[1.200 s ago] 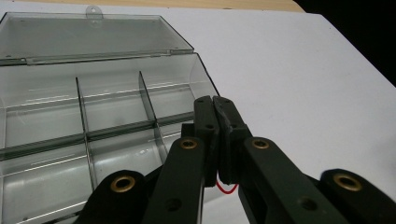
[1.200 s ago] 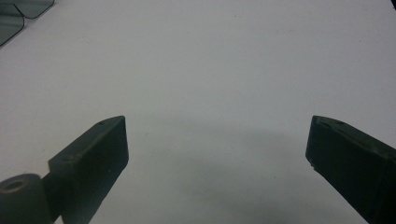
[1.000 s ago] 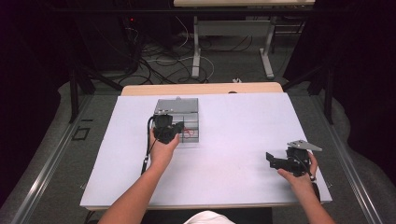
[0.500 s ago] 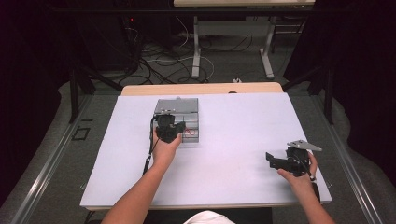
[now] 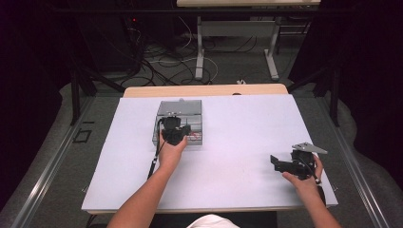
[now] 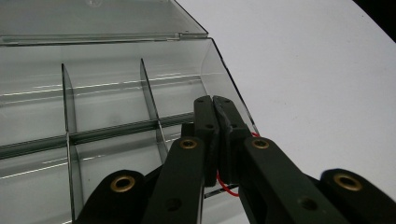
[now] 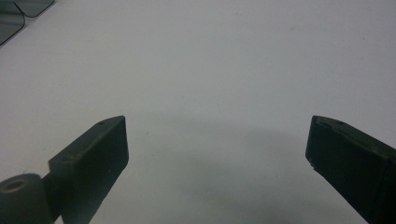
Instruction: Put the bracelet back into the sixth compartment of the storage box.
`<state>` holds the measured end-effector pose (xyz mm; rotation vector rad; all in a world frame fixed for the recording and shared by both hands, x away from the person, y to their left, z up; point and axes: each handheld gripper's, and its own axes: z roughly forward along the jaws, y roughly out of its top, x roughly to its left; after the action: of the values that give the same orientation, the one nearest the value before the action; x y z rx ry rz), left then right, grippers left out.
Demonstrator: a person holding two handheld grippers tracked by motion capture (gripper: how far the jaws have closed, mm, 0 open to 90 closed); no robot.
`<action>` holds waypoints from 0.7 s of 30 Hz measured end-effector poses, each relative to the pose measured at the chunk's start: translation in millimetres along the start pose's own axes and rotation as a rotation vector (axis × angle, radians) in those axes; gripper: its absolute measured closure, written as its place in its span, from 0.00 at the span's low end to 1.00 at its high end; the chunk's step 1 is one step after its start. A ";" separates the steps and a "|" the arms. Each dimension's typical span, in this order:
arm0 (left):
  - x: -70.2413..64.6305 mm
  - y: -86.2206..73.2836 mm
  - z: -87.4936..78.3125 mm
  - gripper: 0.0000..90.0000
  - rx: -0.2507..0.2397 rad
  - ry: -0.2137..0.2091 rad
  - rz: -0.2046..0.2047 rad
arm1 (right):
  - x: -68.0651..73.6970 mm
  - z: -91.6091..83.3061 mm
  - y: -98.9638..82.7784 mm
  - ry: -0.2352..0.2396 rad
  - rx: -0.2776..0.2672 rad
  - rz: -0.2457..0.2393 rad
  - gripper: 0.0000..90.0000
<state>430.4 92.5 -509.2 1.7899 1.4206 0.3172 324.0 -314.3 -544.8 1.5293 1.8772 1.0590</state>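
Since the frame a second ago, your left gripper [image 5: 176, 133] has crept slightly forward over the clear compartment box [image 5: 179, 121]; your right gripper [image 5: 291, 165] has stayed where it was near the right front corner.

Left jaws: pressed together, tips touching, down in the box's near right compartment in the left gripper view [image 6: 215, 135]. A thin red loop [image 6: 224, 184] shows just beneath and beside them; whether they pinch it cannot be told, as the jaws cover most of it.

Right jaws: wide apart in the right gripper view [image 7: 217, 154], nothing between them, bare white surface below, with a soft shadow under them.

Box: sits left of centre on the white sheet [image 5: 237, 137], toward the far edge, lid [image 6: 88, 16] swung open and lying flat behind it. Clear dividers [image 6: 149, 105] split it into compartments; those visible look empty.

Surface: white sheet covers most of a wooden table [image 5: 204, 90], whose tan far edge shows beyond it. Your right hand [image 5: 304, 183] rests on the sheet.

Room: dark surround, grey floor, a tangle of cables [image 5: 161, 61] and a second table's white legs [image 5: 271, 52] behind.

Hard to make out: the box's left side is cut off in the left gripper view, and a corner of grey plastic [image 7: 18, 14] at the top left of the right gripper view is too cropped to identify.
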 end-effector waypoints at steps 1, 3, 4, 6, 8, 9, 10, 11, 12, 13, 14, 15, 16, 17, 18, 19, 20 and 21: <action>0.0 -0.2 0.8 1.00 0.001 0.000 0.000 | 0.0 0.0 0.0 0.000 0.000 0.000 0.06; 0.1 -0.3 1.9 1.00 0.007 0.000 0.000 | -0.1 0.0 0.0 0.000 0.000 0.000 0.06; 0.0 -0.4 2.7 1.00 0.006 0.004 0.001 | -0.2 0.0 0.0 0.000 0.000 0.000 0.06; -0.3 -0.7 4.4 1.00 0.005 0.008 -0.003 | -0.2 -0.1 0.0 0.000 -0.001 -0.001 0.06; 0.4 -0.5 5.4 1.00 0.011 0.005 -0.001 | -0.3 0.0 -0.1 0.001 0.001 0.000 0.06; 0.2 -0.7 6.2 1.00 0.006 0.011 -0.004 | -0.3 0.1 -0.1 0.001 0.000 0.000 0.06; 0.3 -0.8 6.9 1.00 0.005 0.012 -0.006 | -0.3 0.1 -0.1 0.001 0.000 0.001 0.06; 0.6 -0.9 7.3 1.00 0.009 0.011 -0.006 | -0.3 0.0 -0.1 0.001 0.000 0.000 0.06; 1.0 -0.7 7.5 1.00 0.015 0.007 -0.007 | -0.3 0.0 -0.1 0.001 0.001 0.000 0.06; 1.2 -0.8 8.0 1.00 0.015 0.010 -0.006 | -0.3 0.1 -0.2 0.002 0.001 0.000 0.06; 1.3 -1.2 9.0 1.00 0.011 0.014 -0.007 | -0.4 0.1 -0.2 0.002 0.001 0.000 0.06; 1.4 -1.4 9.8 1.00 0.010 0.015 -0.010 | -0.5 0.2 -0.2 0.002 0.001 0.000 0.06; 2.0 -1.5 10.5 1.00 0.015 0.016 -0.010 | -0.5 0.2 -0.2 0.002 0.001 0.000 0.06; 2.4 -1.4 10.9 1.00 0.019 0.010 -0.012 | -0.5 0.3 -0.3 0.002 0.002 -0.001 0.06; 2.5 -1.7 11.7 1.00 0.018 0.014 -0.012 | -0.4 0.3 -0.3 0.002 0.002 0.000 0.06; 2.4 -1.9 12.5 1.00 0.018 0.017 -0.013 | -0.4 0.3 -0.3 0.002 0.002 0.000 0.06; 2.5 -2.0 13.2 1.00 0.019 0.015 -0.014 | -0.4 0.3 -0.3 0.002 0.002 -0.001 0.06; 2.3 -2.4 13.9 1.00 0.018 0.019 -0.016 | -0.4 0.3 -0.3 0.002 0.002 0.000 0.06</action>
<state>438.3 88.6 -520.5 1.7936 1.4549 0.3141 324.2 -314.6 -545.3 1.5295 1.8805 1.0588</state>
